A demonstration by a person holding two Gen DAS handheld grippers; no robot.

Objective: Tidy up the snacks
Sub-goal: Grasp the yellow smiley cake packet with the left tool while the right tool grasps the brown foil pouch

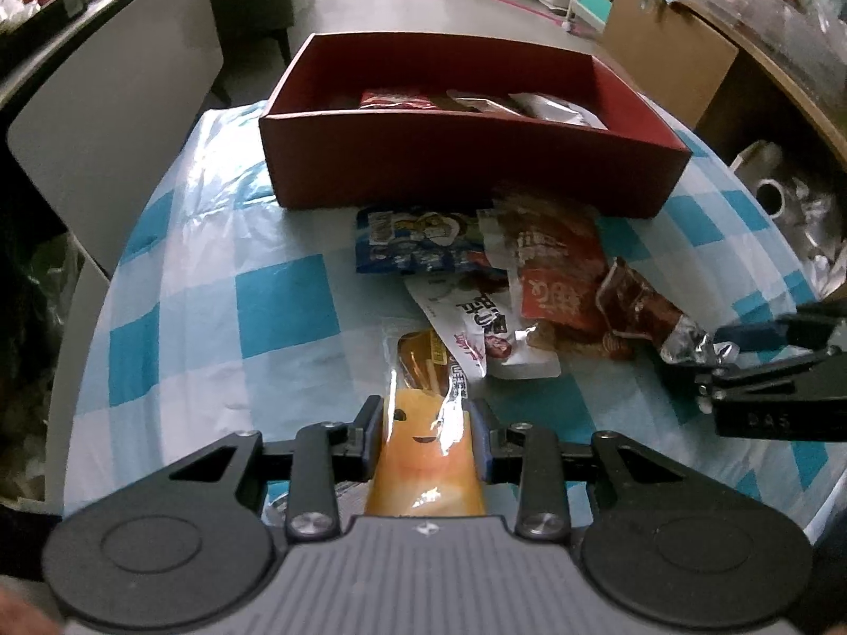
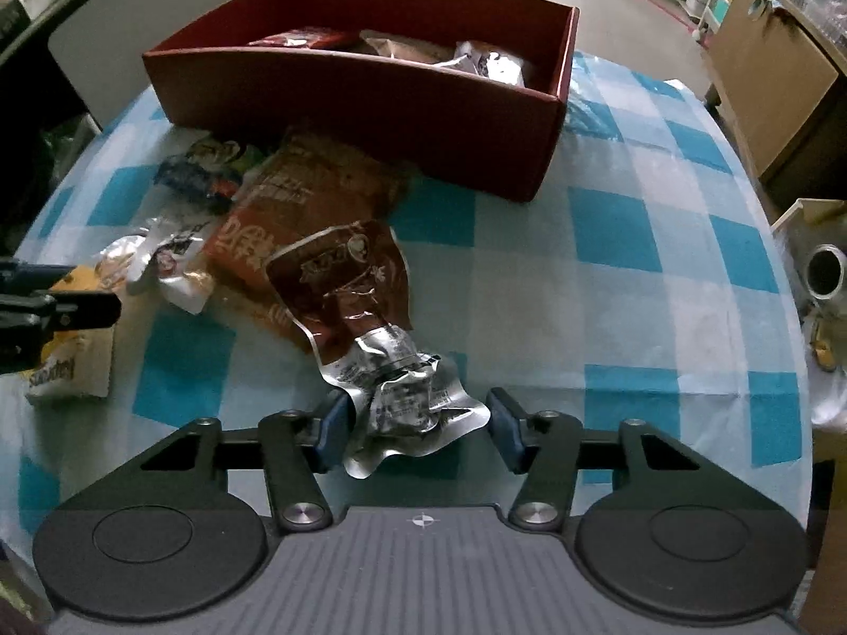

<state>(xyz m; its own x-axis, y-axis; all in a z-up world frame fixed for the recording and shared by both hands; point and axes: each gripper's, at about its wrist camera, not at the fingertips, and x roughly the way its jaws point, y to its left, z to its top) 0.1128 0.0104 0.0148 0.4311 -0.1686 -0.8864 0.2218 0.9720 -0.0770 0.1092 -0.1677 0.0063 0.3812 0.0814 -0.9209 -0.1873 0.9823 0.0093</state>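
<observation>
A long orange packet with a smiling face (image 1: 423, 455) lies on the checked cloth, and my left gripper (image 1: 426, 423) is shut on it. That packet's pale end (image 2: 69, 365) shows beside the left gripper (image 2: 90, 291) in the right wrist view. My right gripper (image 2: 418, 423) is shut on the crumpled silver end of a brown foil packet (image 2: 349, 286), which still rests on the table. From the left wrist view the right gripper (image 1: 725, 354) pinches that brown foil packet (image 1: 640, 312). A red box (image 1: 466, 169) (image 2: 370, 106) behind holds several snacks.
Between the box and the grippers lie a blue packet (image 1: 418, 243), a red-brown packet (image 1: 550, 264) and a white packet (image 1: 476, 323), overlapping. A grey chair back (image 1: 106, 121) stands at the left, a cardboard box (image 1: 667, 53) and a metal pot (image 1: 767, 190) at the right.
</observation>
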